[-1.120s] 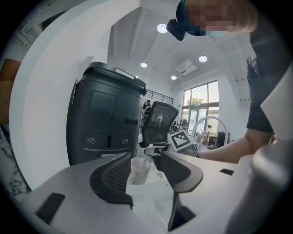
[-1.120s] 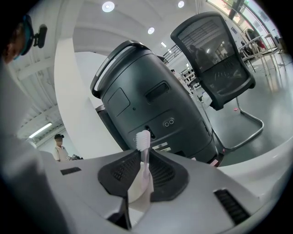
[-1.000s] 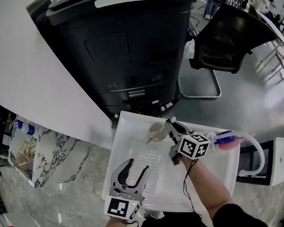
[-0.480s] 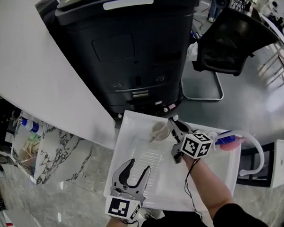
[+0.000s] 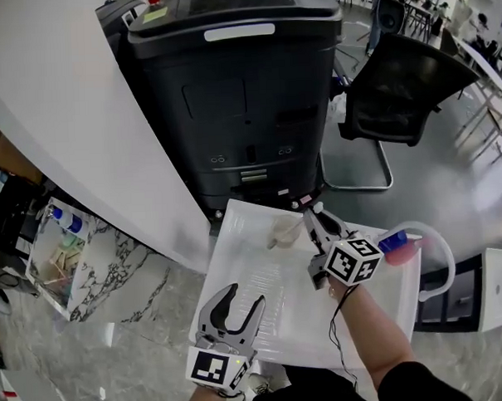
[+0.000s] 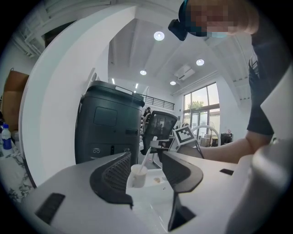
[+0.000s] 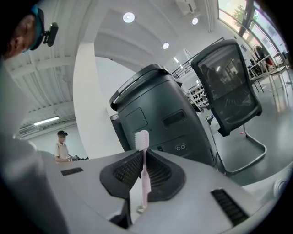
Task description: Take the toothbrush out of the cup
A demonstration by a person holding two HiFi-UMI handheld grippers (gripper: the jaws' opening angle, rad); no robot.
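One toothbrush [image 7: 144,180] is pointing bristles-up, right gripper [image 7: 143,154] clamping it.
Left gripper [image 5: 239,298] is gaping over the white tray [image 5: 236,242].

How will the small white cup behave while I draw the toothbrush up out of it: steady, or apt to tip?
Likely light and tippy: the small white cup stands free on the smooth white tray. The thin pale pink toothbrush, clamped in the right tool, leans across its rim, so drag could tilt it. The open left tool isn't steadying it.

office, by its mesh swivel chair [image 5: 405,82]
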